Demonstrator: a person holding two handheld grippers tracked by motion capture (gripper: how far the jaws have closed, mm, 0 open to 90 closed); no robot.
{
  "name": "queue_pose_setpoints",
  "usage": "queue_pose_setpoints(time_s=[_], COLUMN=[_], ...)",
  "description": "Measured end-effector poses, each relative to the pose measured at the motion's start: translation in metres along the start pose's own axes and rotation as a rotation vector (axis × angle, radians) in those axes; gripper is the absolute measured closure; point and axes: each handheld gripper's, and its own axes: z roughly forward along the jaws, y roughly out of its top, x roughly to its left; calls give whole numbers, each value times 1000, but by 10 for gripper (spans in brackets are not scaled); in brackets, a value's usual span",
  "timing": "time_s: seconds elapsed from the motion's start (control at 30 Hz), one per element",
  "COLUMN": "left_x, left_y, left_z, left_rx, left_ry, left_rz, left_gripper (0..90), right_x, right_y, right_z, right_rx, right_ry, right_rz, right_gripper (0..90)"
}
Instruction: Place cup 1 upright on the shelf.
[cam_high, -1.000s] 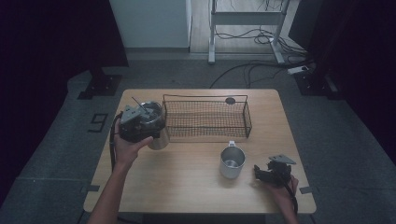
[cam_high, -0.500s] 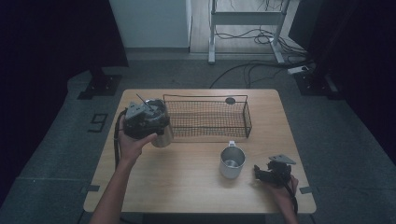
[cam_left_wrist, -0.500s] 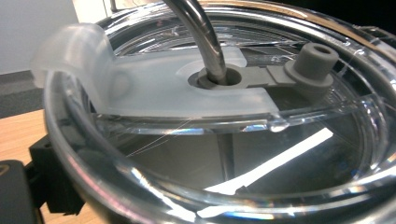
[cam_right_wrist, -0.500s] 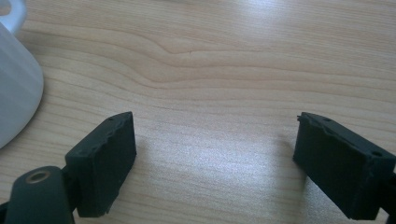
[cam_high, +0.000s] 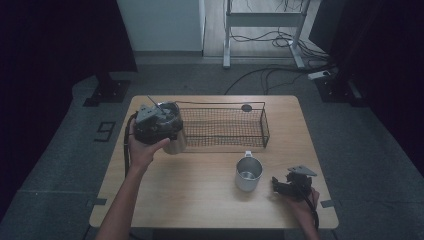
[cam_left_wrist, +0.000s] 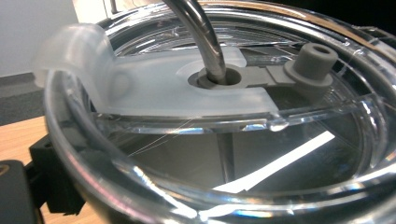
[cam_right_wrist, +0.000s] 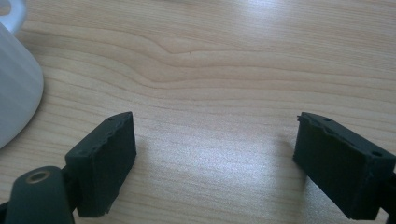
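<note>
The bench (cam_high: 200, 190) carried a wire basket (cam_high: 222, 126). At the basket's left end, the left tool (cam_high: 152, 122) was clamped on a lidded tumbler (cam_high: 172, 131). Near the basket's right front stood a mug (cam_high: 248, 173); beside it, the right tool (cam_high: 290, 187) rested, jaws apart.

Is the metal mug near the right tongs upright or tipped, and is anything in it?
Upright and apparently empty: the mug stands on the table, mouth up, its bare bottom visible.
</note>
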Motion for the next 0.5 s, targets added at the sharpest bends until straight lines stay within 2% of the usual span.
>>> queue_pose_setpoints(time_s=[0.5], left_x=[-5], left_y=[11], left_z=[11], left_rx=[8], left_ry=[-1], left_rz=[4], left_gripper=[41], right_x=[0], right_y=[0], right_z=[0], right_rx=[-4], right_ry=[-1], right_rz=[3], right_gripper=[126])
